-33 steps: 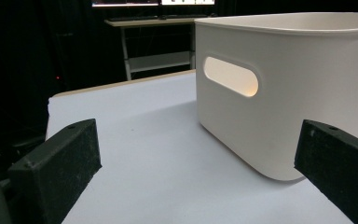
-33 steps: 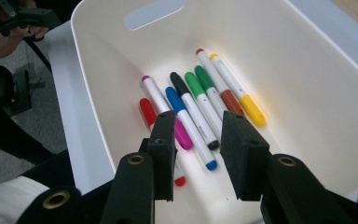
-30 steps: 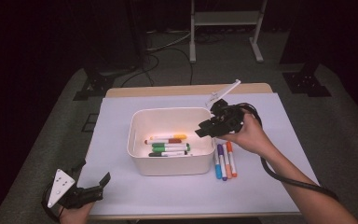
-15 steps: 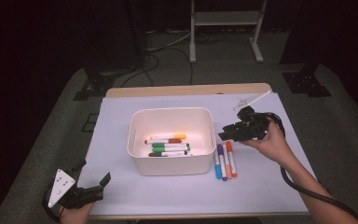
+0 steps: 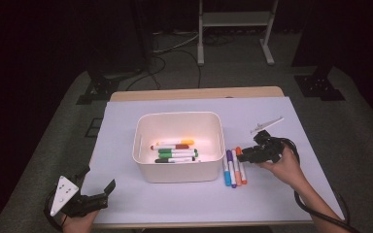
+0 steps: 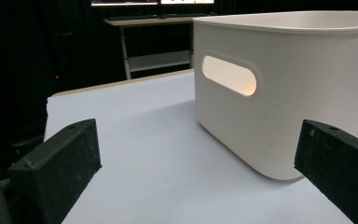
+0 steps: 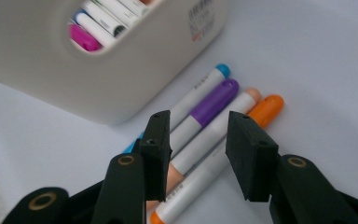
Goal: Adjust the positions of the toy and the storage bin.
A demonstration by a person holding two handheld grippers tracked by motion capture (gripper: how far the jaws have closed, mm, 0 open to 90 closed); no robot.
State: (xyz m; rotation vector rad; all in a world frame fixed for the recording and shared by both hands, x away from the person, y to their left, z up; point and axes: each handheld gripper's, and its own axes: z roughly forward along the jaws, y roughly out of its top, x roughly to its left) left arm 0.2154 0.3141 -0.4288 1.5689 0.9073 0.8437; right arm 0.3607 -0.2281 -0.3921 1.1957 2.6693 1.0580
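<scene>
Item one, landmark: white rectangular plastic bin with slot handles, standing mid-tabletop on its pale lilac cover; inside lie several white-barrelled markers with orange, brown, green and black caps. Item two: four loose markers just right of the bin, side by side and touching: blue-capped, purple-capped, peach-capped, orange-capped. Item three: my right gripper, which a second ago hung above the bin's right rim and has since dropped to tabletop level right of the bin, over those loose markers. Its jaws have just been opening and stand partly spread, straddling the purple and peach barrels without pressing on either. I judge this the approach for the next pick, with the bin the likely destination; four markers remain outside. Item four: my left gripper, spread wide and empty, parked well left and toward me of the bin, unmoved.
</scene>
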